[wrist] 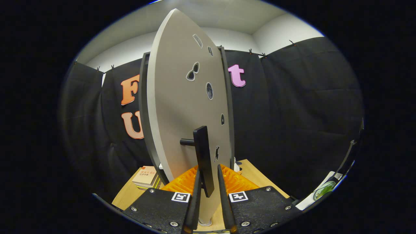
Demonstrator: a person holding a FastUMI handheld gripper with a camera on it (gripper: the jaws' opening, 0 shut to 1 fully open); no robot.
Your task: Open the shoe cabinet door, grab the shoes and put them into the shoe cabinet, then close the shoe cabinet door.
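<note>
Wooden tabletop [130, 195] under me. Gripper [207, 182] fingers straddle the door handle [204, 156]; I can't tell if they're clamped or just loose around it. Cabinet door [182, 107] stands ajar just beyond, edge toward me. Books [145, 177] beside it, black cloth wall [292, 113] behind.

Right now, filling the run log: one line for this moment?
phase: door swing | gripper: jaws straddle the black handle, contact unclear | cabinet door: ajar, edge-on | shoes: not yet stowed
</note>
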